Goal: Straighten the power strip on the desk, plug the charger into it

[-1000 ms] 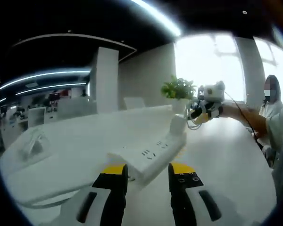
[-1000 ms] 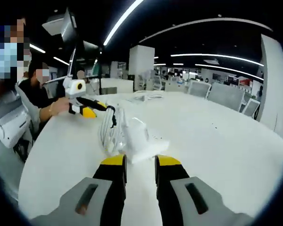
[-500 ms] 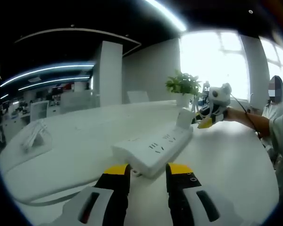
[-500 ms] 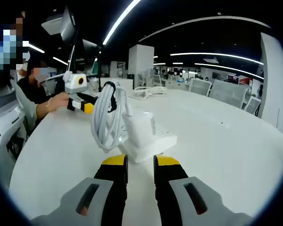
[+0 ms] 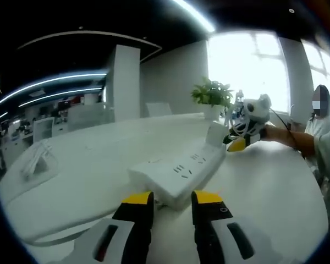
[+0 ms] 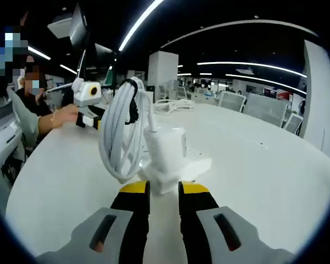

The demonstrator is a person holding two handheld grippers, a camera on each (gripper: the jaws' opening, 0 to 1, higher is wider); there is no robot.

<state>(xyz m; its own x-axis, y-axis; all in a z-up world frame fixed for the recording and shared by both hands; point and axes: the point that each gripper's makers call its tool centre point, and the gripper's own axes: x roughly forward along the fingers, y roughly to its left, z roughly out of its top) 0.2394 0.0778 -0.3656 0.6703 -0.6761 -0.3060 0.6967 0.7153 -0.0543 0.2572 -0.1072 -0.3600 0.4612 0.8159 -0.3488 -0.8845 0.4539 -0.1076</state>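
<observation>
I'm at a big white desk in an open-plan office. Dark ceiling w/ long curved light strips overhead. Left gripper view: bright window ahead, washed out, a potted plant in front of it, a white square pillar to its left. Right gripper view: another white pillar far back, rows of grey office chairs & desks behind.

Window glare, soft blur, fisheye warp

White charger stands on power strip.
</observation>
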